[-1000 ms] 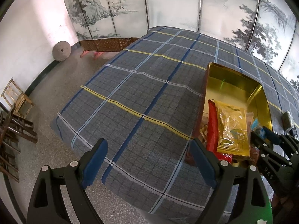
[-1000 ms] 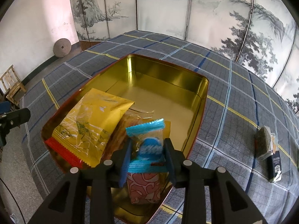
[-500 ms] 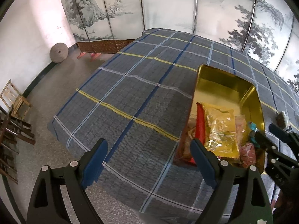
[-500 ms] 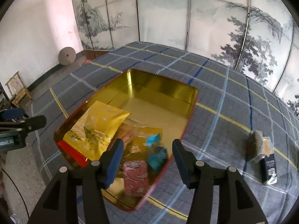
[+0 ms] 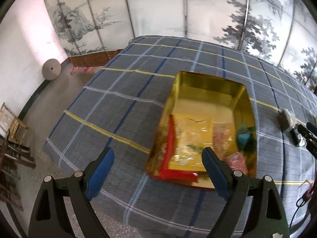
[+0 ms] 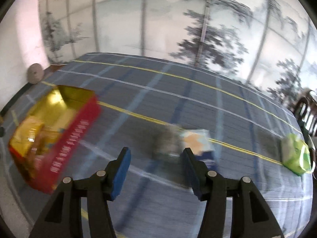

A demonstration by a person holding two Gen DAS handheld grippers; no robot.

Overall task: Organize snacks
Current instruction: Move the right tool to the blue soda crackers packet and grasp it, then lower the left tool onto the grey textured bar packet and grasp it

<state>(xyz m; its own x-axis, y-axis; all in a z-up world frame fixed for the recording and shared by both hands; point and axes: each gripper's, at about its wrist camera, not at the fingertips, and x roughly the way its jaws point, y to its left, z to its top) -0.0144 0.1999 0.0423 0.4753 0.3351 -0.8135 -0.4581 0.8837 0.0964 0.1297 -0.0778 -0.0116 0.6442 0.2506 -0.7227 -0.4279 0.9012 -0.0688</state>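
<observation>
The left hand-held gripper hangs with its blue pads wide apart and nothing between them, just short of the near end of the gold tin that stands on the plaid-covered bench. Inside the tin, at its near end, lies a yellow snack bag with a red packet along its left side; right of the bag are a pink patterned packet and a small blue wrapped snack. The far half of the tin is bare. The right hand-held gripper stands well to the right of the tin, its fingers parted and empty, over blurred cloth. Just beyond it, well apart from the tin, lie a dark packet and a pale one with a blue end, touching or nearly so. Further right of the tin, near the bench edge, sits a green packet. Behind the bench stands a painted screen.
</observation>
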